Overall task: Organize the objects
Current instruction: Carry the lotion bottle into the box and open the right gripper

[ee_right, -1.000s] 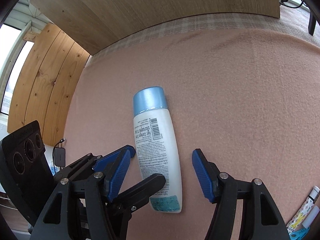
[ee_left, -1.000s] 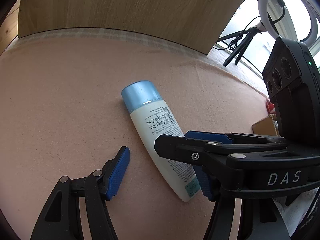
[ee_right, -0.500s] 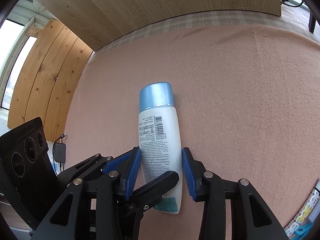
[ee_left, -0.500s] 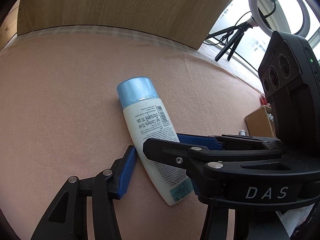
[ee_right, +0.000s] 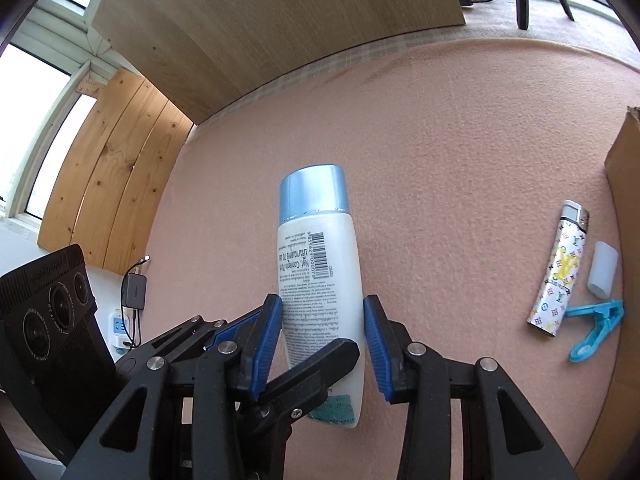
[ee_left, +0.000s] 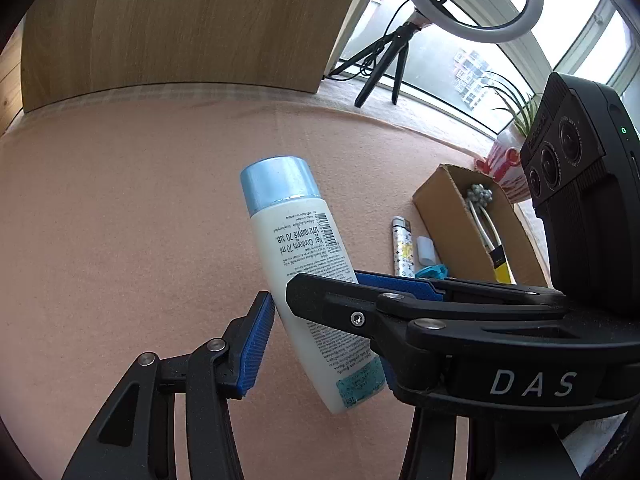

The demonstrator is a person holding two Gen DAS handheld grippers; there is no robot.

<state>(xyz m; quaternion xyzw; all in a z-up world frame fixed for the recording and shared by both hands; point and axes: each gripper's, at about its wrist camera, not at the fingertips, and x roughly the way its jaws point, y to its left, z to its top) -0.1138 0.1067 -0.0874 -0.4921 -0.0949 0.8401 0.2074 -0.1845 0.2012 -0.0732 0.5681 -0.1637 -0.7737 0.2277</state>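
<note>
Both grippers, the left (ee_left: 316, 320) and the right (ee_right: 323, 344), clamp one white bottle (ee_right: 320, 280) above the pink blanket (ee_right: 460, 140), short of the cardboard box (ee_left: 448, 216) near its right edge. Uneven pulls could twist the bottle loose.

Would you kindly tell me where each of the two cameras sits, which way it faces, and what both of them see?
Left wrist: on the left gripper, looking down along its jaws at the white bottle over the pink blanket, cardboard box beyond; the right gripper crosses in front.
Right wrist: on the right gripper, facing the same bottle, both jaws clamping it; the left gripper's jaw shows beneath.
Shared: bottle, patterned lighter, blue clothespin, wooden panel.
</note>
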